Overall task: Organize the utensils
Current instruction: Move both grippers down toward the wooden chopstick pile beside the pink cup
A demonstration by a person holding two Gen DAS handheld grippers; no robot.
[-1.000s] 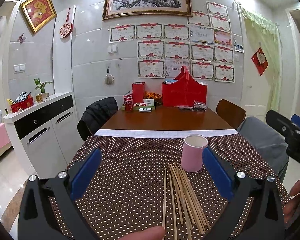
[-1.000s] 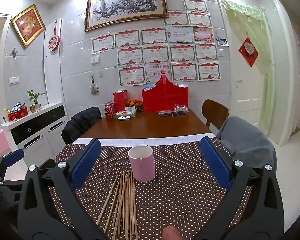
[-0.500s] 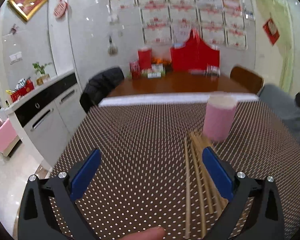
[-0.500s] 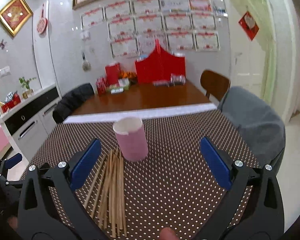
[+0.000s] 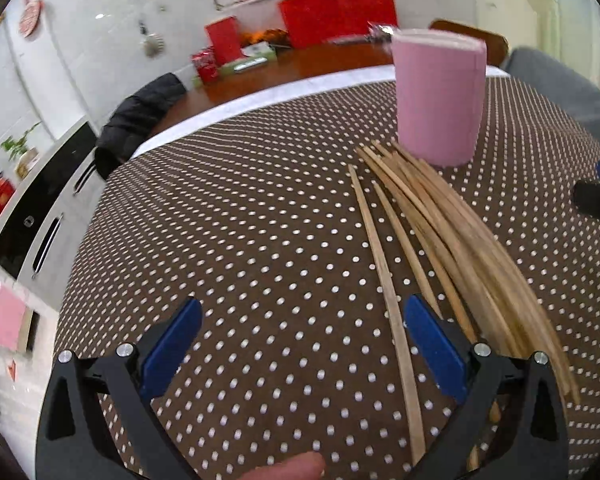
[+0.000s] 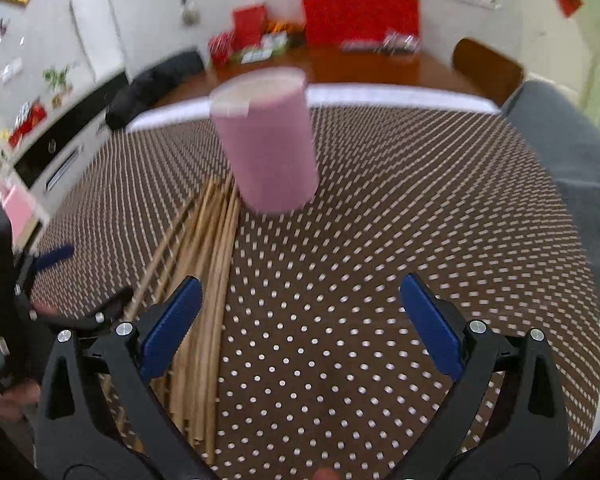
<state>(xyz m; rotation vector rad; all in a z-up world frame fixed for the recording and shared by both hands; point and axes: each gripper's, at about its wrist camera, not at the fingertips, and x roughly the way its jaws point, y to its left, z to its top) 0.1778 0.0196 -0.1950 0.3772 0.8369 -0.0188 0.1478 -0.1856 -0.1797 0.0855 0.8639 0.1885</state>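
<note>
In the left wrist view, the left claw [image 5: 302, 344] is wide open and holds nothing. It hangs low over the brown cloth with white dots [image 5: 228, 216]. The chopsticks [image 5: 432, 236] lie flat in a loose bunch, in front of the claw and a bit to its right side. One thin stick sits apart from the bunch and runs down between the two blue pads [image 5: 434, 344], close to the right one. That looks like the stick the claw can grab first, because it is alone and easy to pinch. The pink cup [image 5: 438, 96] stands up straight just past the far tips of the sticks, so the sticks likely go in there. A fingertip [image 5: 296, 469] shows at the bottom edge, under the claw. There are red boxes [image 5: 336, 12] and papers on the wall far ahead, but the writing is too blurry to read. In the right wrist view, the right claw [image 6: 300, 320] is wide open too, with nothing in it. The picture is smeared, so it seems to be moving. The cup [image 6: 266, 144] is straight ahead of this claw, and the sticks [image 6: 204, 264] lie under its left pad [image 6: 170, 322]. The other claw peeks in at the far left. No words can be read here either.
</note>
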